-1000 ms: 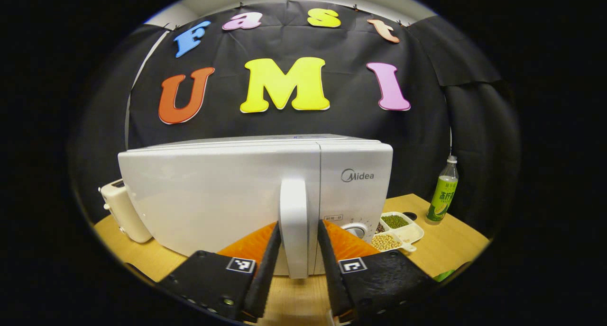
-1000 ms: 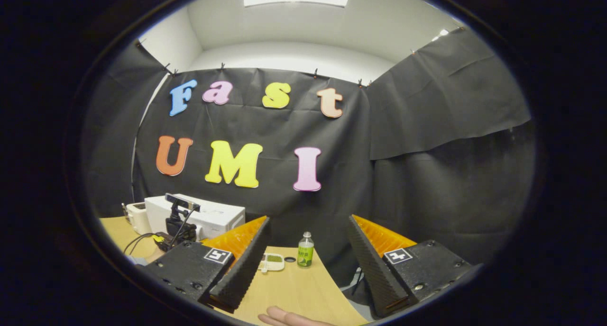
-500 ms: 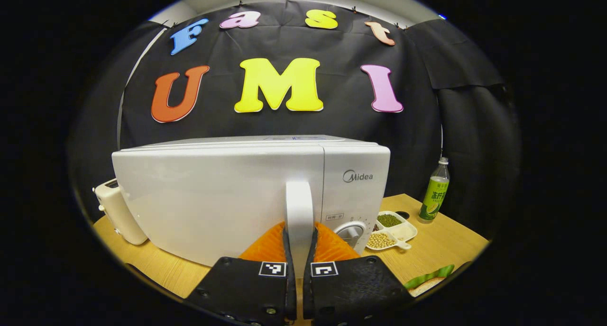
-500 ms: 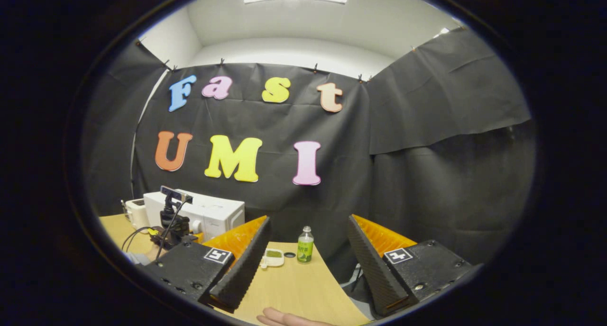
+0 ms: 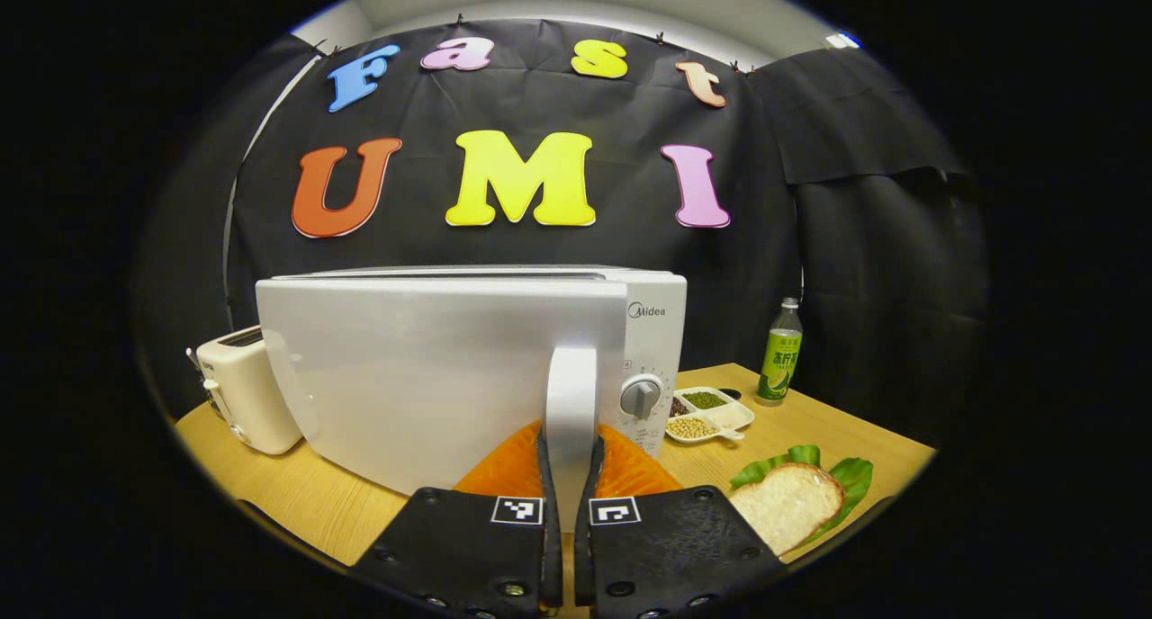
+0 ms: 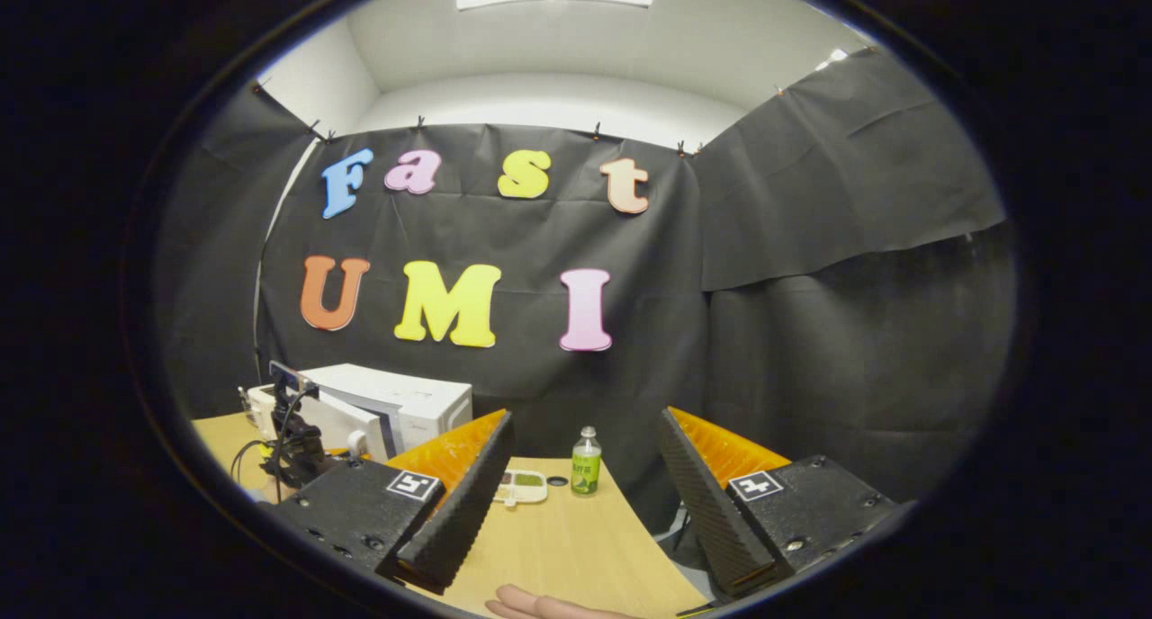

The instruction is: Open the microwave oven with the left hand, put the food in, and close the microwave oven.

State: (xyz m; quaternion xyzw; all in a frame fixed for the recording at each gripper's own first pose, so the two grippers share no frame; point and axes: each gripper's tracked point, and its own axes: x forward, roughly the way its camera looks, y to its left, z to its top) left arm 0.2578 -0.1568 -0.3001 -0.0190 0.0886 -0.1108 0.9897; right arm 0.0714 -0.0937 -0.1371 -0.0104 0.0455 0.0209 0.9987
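Observation:
The white microwave (image 5: 648, 331) stands on the wooden table (image 5: 297, 502), its door (image 5: 432, 376) swung a little way out from the body. My left gripper (image 5: 569, 453) is shut on the door's upright white handle (image 5: 571, 394), with a finger pressing on each side. To the lower right a slice of bread on green lettuce (image 5: 787, 504) lies on the table. In the right gripper view, my right gripper (image 6: 583, 426) hangs open with nothing in it above the table's near edge. Far left there, the microwave (image 6: 409, 403) shows its door ajar, with the left gripper (image 6: 292, 435) at it.
A cream toaster (image 5: 243, 390) stands left of the microwave. A white divided dish of beans (image 5: 706, 414) and a green drink bottle (image 5: 779, 363) sit to its right. Those two are ahead of the right gripper: dish (image 6: 522, 484), bottle (image 6: 586, 462). A finger (image 6: 540, 605) rests on the near table edge.
My left gripper closed on the door handle and pulled; the door swung out from the body. The bread on lettuce came into view. The right gripper stayed open and nearly still.

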